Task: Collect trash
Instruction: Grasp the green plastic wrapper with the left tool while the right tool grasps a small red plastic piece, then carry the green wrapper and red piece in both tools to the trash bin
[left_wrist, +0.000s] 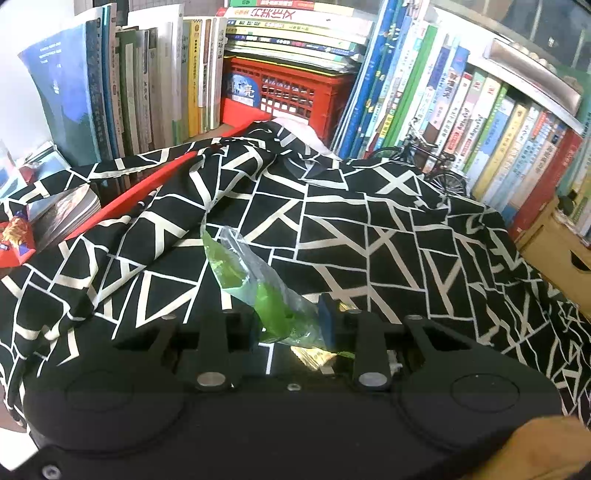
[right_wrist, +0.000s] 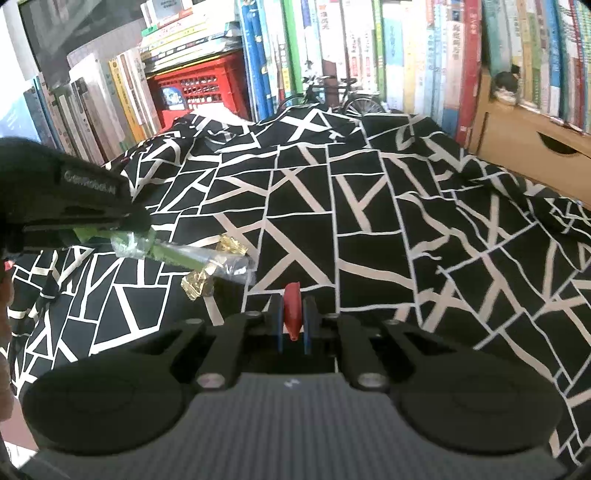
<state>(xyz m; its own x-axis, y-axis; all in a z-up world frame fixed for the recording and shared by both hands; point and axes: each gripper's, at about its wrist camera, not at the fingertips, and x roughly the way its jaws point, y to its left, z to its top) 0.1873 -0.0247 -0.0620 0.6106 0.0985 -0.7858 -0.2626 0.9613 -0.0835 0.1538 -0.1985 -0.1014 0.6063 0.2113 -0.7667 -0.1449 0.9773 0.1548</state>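
2 grippers each hold a scrap: the left gripper (left_wrist: 291, 321) has its jaws closed on a crumpled clear-and-green plastic wrapper (left_wrist: 255, 280), lifted clear of the black-and-white cloth (left_wrist: 369, 240); the right gripper (right_wrist: 294, 319) is clamped tight on a small red scrap (right_wrist: 292, 308). Gold foil pieces (right_wrist: 199, 284) lie on the cloth just left of it. Far behind stand books (left_wrist: 480, 122) and a red crate (left_wrist: 291, 92).

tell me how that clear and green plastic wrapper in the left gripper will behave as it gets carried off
Probably floppy: the plastic wrapper is crumpled and juts out unsupported past the left gripper. Likely very light, being thin see-through film. It may be slippery, so it could slide free of the blue pads if the grip loosens.
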